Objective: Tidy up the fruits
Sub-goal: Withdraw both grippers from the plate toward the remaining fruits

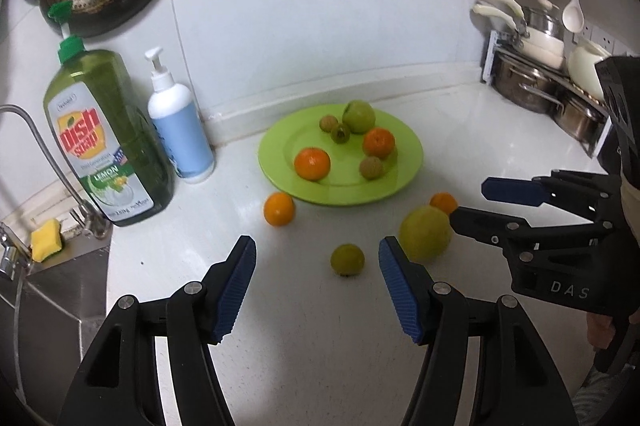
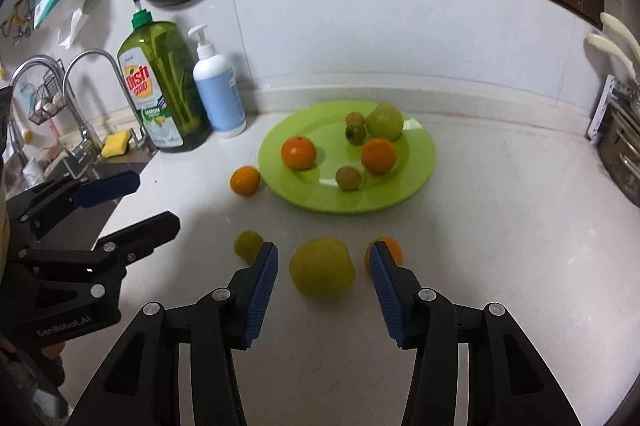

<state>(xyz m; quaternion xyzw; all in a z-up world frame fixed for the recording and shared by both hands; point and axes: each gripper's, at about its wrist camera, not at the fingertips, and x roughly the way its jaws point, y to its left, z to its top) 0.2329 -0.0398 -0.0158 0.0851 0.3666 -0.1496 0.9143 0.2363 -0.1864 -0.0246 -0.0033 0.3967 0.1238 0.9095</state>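
1. Left wrist view: the left gripper (image 1: pixel 318 290) hangs over the white counter (image 1: pixel 320 346) with its jaws spread and nothing between the pads. The small green fruit (image 1: pixel 347 259) lies on the counter just beyond the tips, a little right of centre.
2. In the same view, the green plate (image 1: pixel 280 162) sits farther back holding six fruits. An orange (image 1: pixel 279 209) rests on the counter just off the plate's near-left rim.
3. At the right of this view, the right gripper (image 1: pixel 468 200) reaches toward the large green fruit (image 1: pixel 425 234), with a second orange (image 1: pixel 443 203) behind it.
4. Right wrist view: the right gripper (image 2: pixel 323 276) is spread, and the large green fruit (image 2: pixel 322 268) sits just beyond its tips, apart from both pads. The second orange (image 2: pixel 390 250) peeks out behind the right finger.
5. Risk: these fruits are round and free on a smooth counter. A pad closing off-centre could roll the large one away, or knock the orange beside it.
6. Risk: the two grippers work close together, so they could bump. A fruit set down on the crowded plate could also push others off.
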